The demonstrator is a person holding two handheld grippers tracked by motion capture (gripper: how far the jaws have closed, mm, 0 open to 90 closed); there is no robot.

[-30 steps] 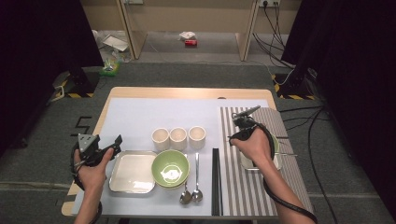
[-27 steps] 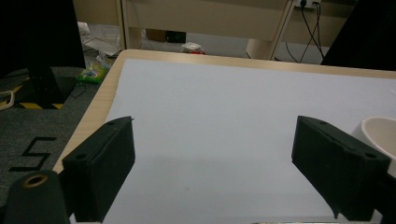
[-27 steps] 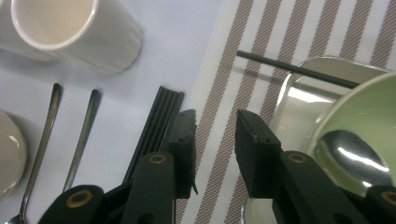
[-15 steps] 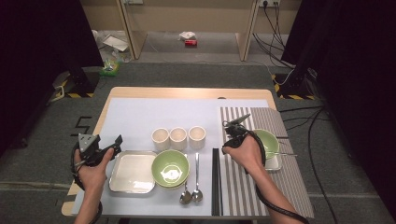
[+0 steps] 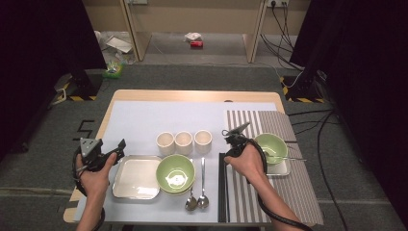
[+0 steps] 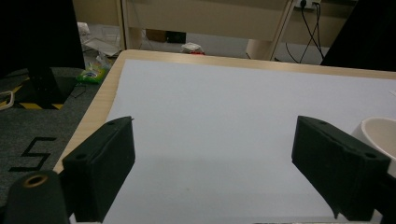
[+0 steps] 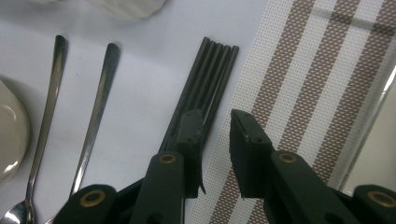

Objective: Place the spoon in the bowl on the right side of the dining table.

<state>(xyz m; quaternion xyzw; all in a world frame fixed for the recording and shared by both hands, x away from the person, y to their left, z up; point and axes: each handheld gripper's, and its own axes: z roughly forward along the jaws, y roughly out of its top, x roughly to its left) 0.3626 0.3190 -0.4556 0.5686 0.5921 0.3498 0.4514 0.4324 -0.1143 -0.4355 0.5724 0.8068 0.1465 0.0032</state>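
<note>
My right gripper hangs low over the upper end of a bundle of black chopsticks that lies along the left edge of the striped mat. In the right gripper view its jaws stand a narrow gap apart and have just been closing. The left jaw covers the chopsticks, the right jaw is over the striped mat, and the pads press on nothing. My left gripper rests wide open at the table's left, holding nothing.
Two spoons lie left of the chopsticks. Beside them sit a green bowl and a square plate. Three cups stand in a row behind. A second green bowl sits on a plate on the striped mat.
My right gripper has moved left from the bowl on the striped mat and sunk over the chopsticks, its jaws narrower. The left gripper has not moved.
</note>
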